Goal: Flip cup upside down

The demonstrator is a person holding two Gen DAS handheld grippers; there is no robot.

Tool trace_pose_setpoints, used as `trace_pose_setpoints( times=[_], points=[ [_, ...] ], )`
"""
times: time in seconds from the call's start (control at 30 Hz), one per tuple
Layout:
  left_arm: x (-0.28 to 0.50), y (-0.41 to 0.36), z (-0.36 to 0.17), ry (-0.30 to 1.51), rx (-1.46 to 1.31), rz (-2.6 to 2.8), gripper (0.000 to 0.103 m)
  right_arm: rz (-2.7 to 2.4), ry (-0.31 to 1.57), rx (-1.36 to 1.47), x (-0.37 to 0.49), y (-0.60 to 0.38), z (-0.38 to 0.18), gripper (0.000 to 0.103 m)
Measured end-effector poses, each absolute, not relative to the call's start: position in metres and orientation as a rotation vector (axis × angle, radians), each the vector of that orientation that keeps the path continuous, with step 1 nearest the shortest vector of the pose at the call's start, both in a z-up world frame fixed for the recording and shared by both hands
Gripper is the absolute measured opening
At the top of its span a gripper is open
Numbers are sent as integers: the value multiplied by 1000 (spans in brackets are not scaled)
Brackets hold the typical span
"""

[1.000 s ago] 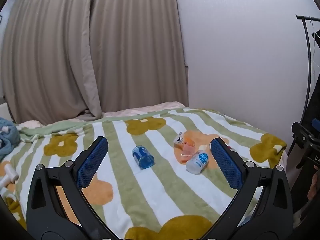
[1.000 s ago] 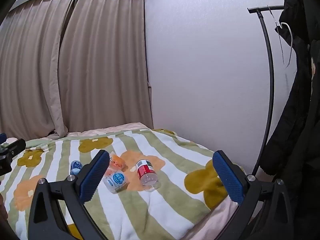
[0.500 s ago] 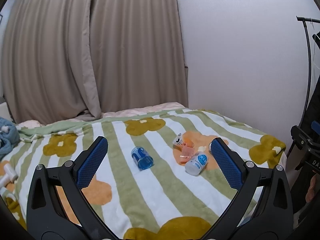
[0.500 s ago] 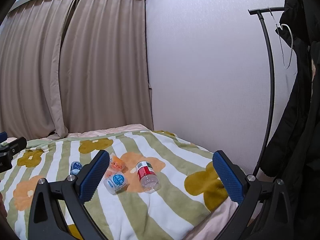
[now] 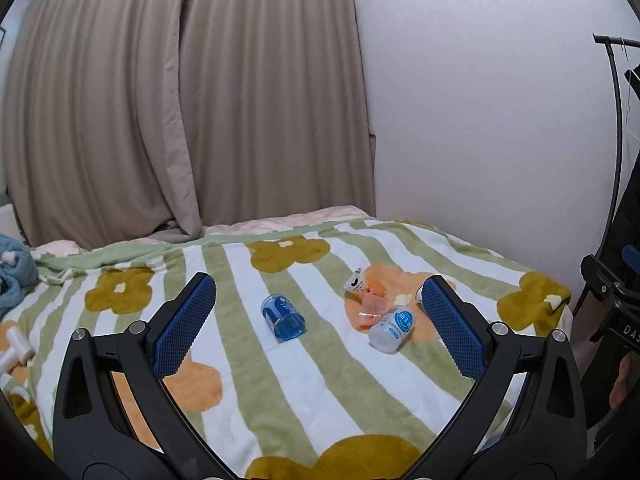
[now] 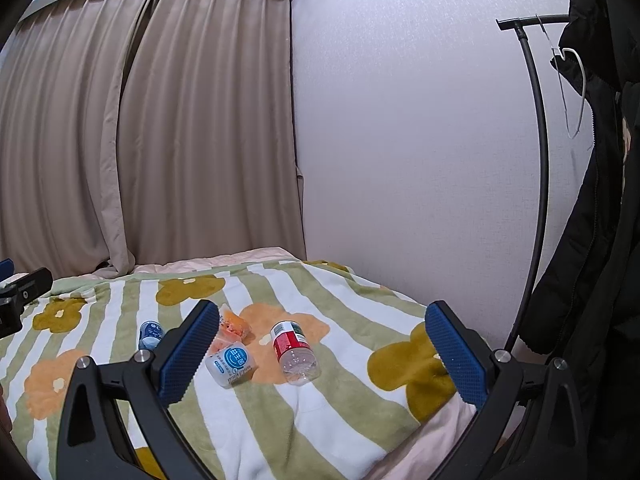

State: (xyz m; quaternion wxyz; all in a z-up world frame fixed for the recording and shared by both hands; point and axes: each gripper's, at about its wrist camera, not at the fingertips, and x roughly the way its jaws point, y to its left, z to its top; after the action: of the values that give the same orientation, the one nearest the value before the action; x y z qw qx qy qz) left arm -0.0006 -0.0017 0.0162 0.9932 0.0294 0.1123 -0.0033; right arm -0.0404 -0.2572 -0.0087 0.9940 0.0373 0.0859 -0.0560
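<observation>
Blue plastic cup (image 5: 283, 316) lies on its side mid-blanket (image 5: 304, 376), apart from the bottles. Left gripper (image 5: 316, 322) & right gripper (image 6: 322, 354) both spread wide, empty. Prob light, stiff, slick; grab across the wall near mid-body

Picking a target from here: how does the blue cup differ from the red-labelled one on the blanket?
The blue cup is tinted blue throughout; the red-labelled cup is clear with a red band. The blue cup lies alone on a white stripe, left of the cluster; the red-labelled cup lies to the right, beside the white cup and orange packet. Only the blue cup sits between the left gripper fingers in its view. Both lie on their sides, untouched.
</observation>
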Motion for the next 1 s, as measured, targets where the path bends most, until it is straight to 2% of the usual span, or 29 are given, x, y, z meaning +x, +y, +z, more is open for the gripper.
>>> trace_pose_setpoints(
  times=[1.0],
  points=[
    [1, -4, 17, 208, 60, -12, 103, -111, 181, 73, -41, -256, -13, 103]
  ],
)
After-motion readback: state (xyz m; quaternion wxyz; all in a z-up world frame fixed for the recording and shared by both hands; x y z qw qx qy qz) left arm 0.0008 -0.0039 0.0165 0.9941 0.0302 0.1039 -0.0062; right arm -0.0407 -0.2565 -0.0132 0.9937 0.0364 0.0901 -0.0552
